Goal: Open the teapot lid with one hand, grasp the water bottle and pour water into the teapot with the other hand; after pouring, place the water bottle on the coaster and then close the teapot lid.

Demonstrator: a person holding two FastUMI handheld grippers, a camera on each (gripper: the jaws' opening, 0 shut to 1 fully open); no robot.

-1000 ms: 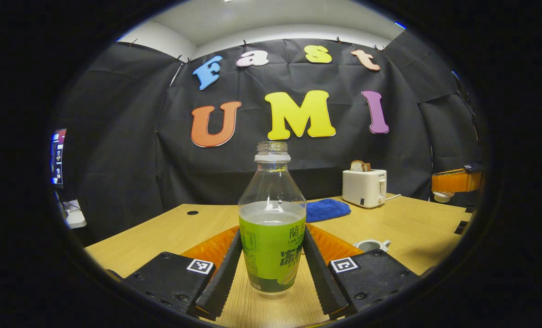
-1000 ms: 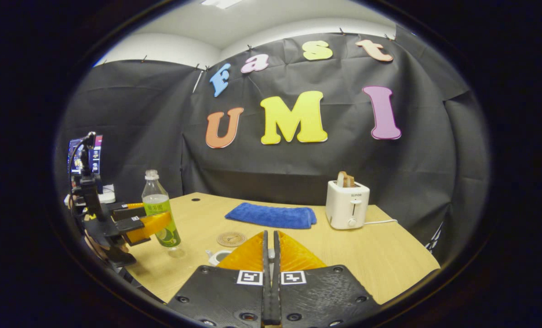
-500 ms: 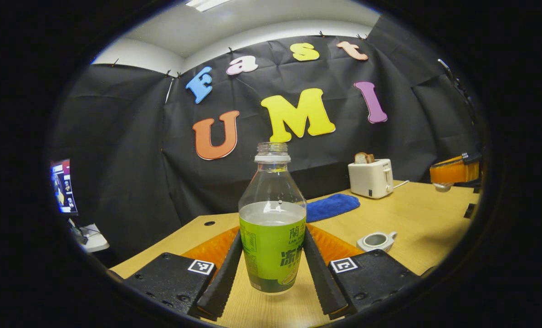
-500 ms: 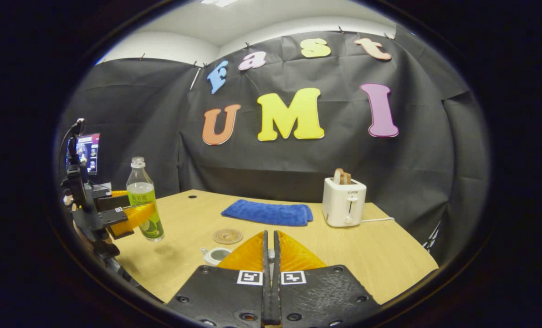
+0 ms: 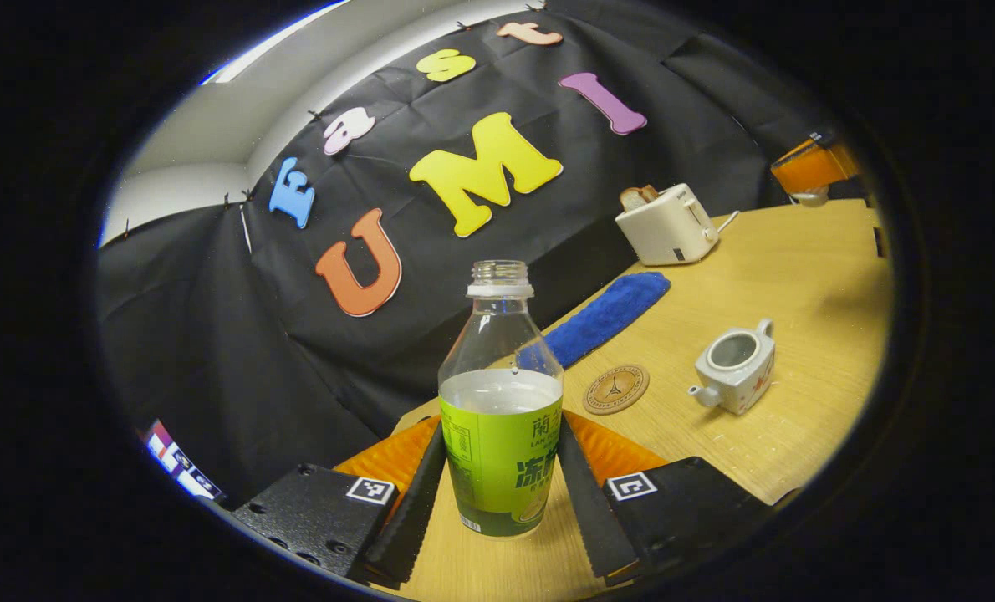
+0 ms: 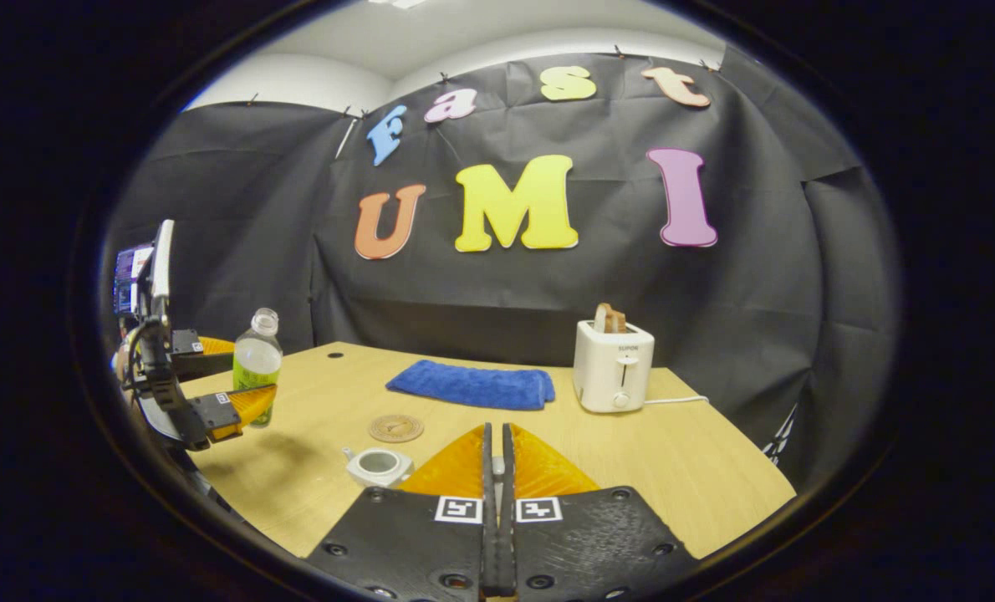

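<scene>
Standing at centre frame in the left gripper view, the water bottle [image 5: 500,401] is uncapped, clear above a green label, about half full, clamped at the label between both fingers of the left gripper [image 5: 497,493]. Lower right of it: round coaster [image 5: 615,389], then the white teapot [image 5: 736,364], lid off, mouth open. Right gripper [image 6: 495,502] at bottom centre of the right gripper view, fingers pressed together; whether they pinch anything, I cannot tell. Wooden table [image 6: 698,468] carries a blue towel [image 6: 469,385] and white toaster [image 6: 613,366], black cloth wall behind.
</scene>
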